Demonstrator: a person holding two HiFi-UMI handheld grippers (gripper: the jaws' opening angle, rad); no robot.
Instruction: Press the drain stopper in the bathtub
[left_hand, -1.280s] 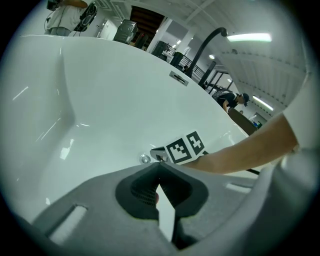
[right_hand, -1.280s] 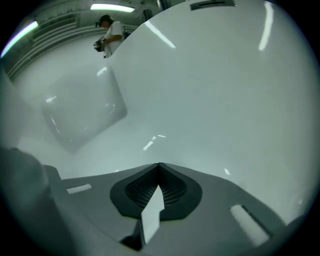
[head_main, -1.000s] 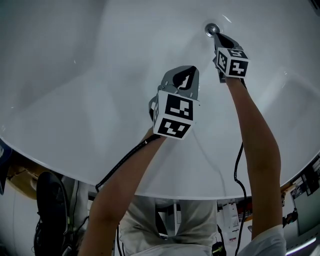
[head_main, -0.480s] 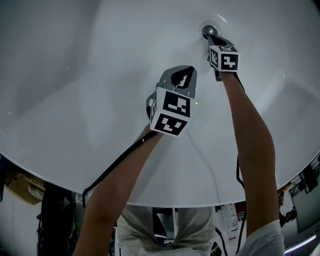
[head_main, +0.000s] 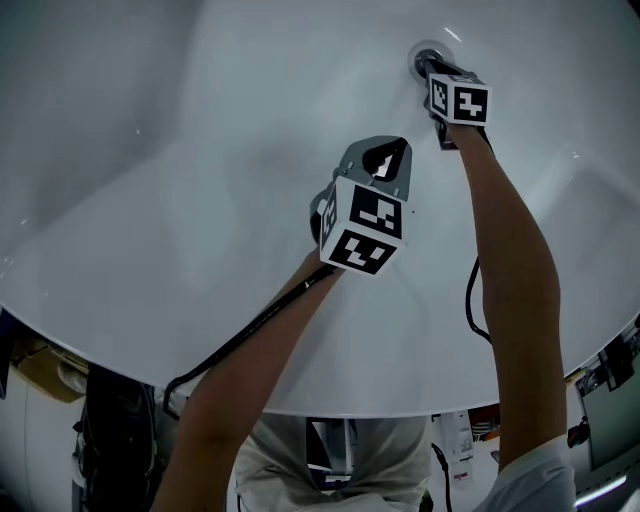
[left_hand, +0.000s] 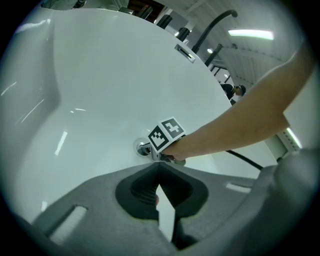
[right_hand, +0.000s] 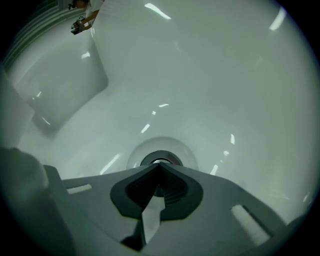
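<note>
Nearest the head camera, at the bottom edge: a pale shirt (head_main: 330, 470), and two bare forearms reaching up and away over the near rim of the white bathtub (head_main: 130, 330). From the left forearm (head_main: 250, 390), a black cable (head_main: 240, 340) trailing back over that rim. Beside the right forearm (head_main: 515, 290), a second cable (head_main: 470, 300) hanging in a loop.

Farther on, over the middle of the tub floor: left gripper (head_main: 385, 148), held clear of the white surface, marker cube (head_main: 362, 238) turned toward the camera. Jaws together, tips meeting, nothing between them. Aimed toward the drain, well short of it.

Farther still, at the far end of the tub floor: right gripper (head_main: 428, 68), arm stretched out, its own cube just behind the tips. Jaws closed tip to tip, holding nothing, set right at the drain stopper (head_main: 421, 56). From the right gripper view, closed tips covering the near part of the stopper; above them, only a dark ring with a bright metal centre, seated in a shallow round dip in the tub floor. Stopper pressed down or raised: cannot tell.

Beyond the far rim, in the left gripper view: a dark curved pipe (left_hand: 210, 25) rising past the tub's edge, and a strip light (left_hand: 250, 34) overhead.
</note>
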